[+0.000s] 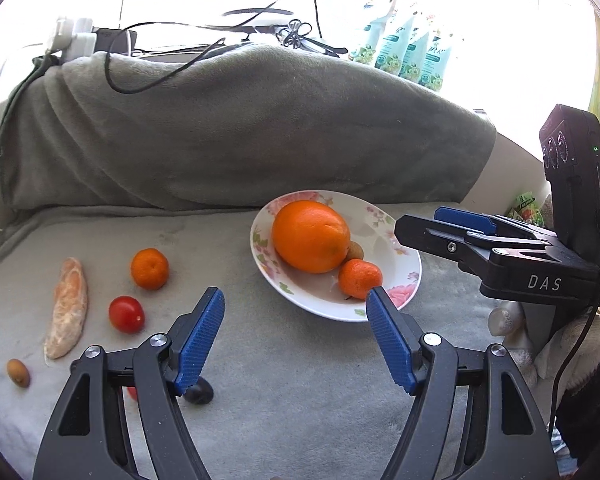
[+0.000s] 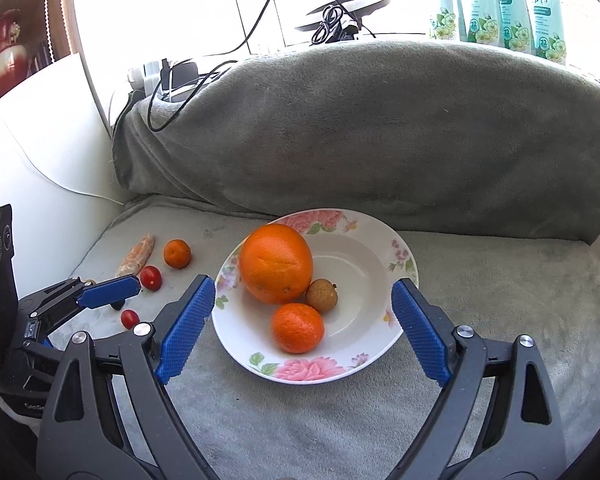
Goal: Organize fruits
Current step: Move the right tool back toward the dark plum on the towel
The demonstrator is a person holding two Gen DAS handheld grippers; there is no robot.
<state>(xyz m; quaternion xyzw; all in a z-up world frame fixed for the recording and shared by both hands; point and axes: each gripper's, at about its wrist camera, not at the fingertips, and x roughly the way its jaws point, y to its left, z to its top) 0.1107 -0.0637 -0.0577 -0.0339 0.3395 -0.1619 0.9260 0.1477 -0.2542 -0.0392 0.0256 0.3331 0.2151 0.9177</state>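
A flowered white plate (image 2: 364, 264) sits on grey cloth and holds a big orange (image 2: 276, 270), a small mandarin (image 2: 298, 328) and a brown longan (image 2: 321, 295). My right gripper (image 2: 303, 286) hovers in front of the plate, open, nothing between its pads. In the left wrist view, my left gripper (image 1: 296, 300) is open and empty, left of the plate (image 1: 380, 236). Loose on the cloth to its left lie a mandarin (image 1: 149, 269), a cherry tomato (image 1: 126, 314), a peeled citrus segment (image 1: 67, 308) and a longan (image 1: 18, 373). A second tomato (image 2: 129, 319) lies near the left fingers.
A grey blanket-covered bolster (image 1: 240, 132) rises right behind the plate, with black cables (image 1: 148, 80) and a charger on top. Green-white pouches (image 2: 500, 4) stand at the window. A small dark round thing (image 1: 198, 394) lies under the left finger. A gloved hand (image 1: 572, 344) holds the right gripper.
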